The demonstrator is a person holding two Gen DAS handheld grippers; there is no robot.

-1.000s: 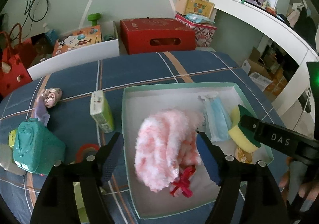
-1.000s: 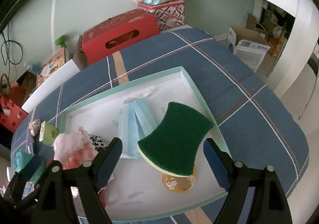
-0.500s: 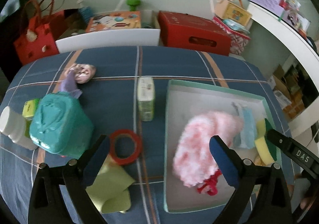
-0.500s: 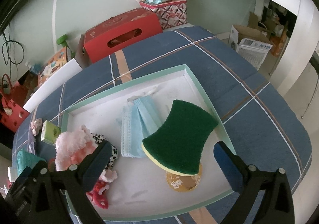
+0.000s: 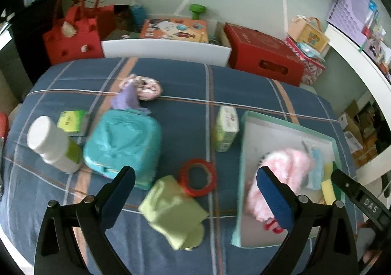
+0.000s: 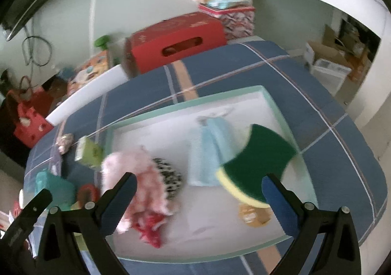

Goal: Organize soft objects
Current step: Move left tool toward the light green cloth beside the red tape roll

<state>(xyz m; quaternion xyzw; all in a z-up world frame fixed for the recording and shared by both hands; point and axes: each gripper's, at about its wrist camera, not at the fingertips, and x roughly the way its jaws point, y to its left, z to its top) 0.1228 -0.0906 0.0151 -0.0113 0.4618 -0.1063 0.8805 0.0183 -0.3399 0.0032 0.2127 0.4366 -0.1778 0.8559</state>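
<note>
A: Both tools released? Anything between the pads?

B: Left tool spread wide, nothing gripped. Right tool the same, hanging over the tray, pads clear of the sponge below.

A: Already in the tray?

B: Pink fluffy piece, blue mask, sponge, a spotted bit of cloth beside the pink piece. Probably sorted.

A: Left outside, then?

B: Light green cloth on the desk, bunched, just left of the tray's near corner. Touching or nearly touching the red tape ring; hard to tell through the blur. Farther back, a small plush toy near a lilac cloth.

A: Which hand for the green cloth?

B: Left, judging by position. Lies almost directly between the left tool's fingers, slightly below their tips in that view. Barely visible from the right wrist.

A: Long axis?

B: Slanting from upper left to lower right in the left wrist view, so oblique to the closing line. A slight roll would likely help to pinch across the narrow side. Then rightward, over the tray's rim.
</note>
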